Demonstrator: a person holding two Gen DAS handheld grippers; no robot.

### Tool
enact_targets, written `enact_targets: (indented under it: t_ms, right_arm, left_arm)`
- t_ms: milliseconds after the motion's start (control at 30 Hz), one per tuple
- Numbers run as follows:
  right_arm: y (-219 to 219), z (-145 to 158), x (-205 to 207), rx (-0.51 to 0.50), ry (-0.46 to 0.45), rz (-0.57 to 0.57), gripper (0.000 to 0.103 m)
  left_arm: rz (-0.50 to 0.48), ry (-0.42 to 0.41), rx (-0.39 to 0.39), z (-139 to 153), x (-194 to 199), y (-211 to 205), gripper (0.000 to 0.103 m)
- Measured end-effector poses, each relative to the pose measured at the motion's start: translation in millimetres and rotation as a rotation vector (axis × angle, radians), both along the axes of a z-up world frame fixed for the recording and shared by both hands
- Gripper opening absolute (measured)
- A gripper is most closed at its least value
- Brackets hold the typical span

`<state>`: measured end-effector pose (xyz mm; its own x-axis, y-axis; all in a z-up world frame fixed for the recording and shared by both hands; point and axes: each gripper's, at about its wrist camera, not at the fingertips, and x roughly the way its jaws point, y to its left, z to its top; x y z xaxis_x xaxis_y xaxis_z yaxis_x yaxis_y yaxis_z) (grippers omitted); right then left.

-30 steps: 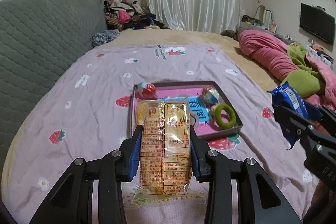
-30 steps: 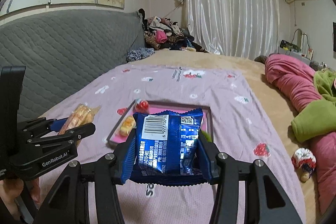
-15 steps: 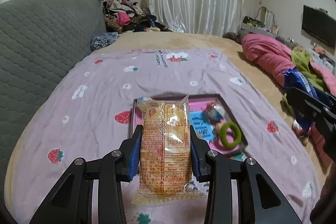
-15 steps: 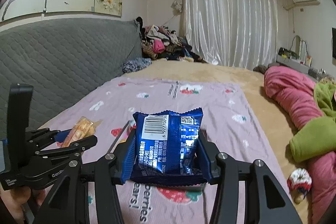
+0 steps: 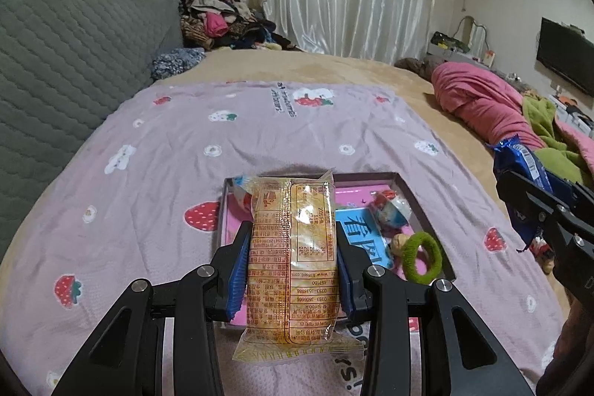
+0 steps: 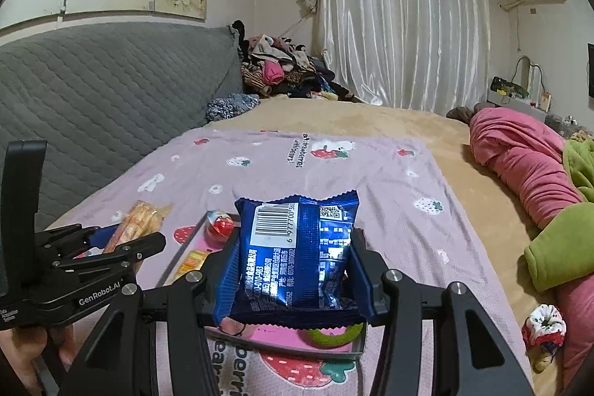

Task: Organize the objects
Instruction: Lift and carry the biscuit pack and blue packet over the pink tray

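Both tools (image 5: 293, 270) (image 6: 293, 270) level, packets clamped.

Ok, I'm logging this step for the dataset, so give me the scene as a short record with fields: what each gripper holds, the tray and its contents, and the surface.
left gripper: shut on orange snack packet, held above the tray
right gripper: shut on blue snack packet
tray: dark rim, pink floor, lying on the blanket
tray contents: green ring, blue card, round wrapped toy
surface: purple strawberry blanket on a bed
beside tray: pink quilt, far right
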<state>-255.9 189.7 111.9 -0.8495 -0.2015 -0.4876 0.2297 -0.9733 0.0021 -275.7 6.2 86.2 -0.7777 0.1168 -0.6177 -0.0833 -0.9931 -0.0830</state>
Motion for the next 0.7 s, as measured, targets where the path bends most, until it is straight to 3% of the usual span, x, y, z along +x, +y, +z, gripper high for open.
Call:
enact_targets:
  t_ms: [700]
  right_arm:
    - [-20,-36,-28,0.044,-0.018,0.022,0.052]
  left_arm:
    - [-0.016,-0.040,0.002,-44,-38,10,0.041]
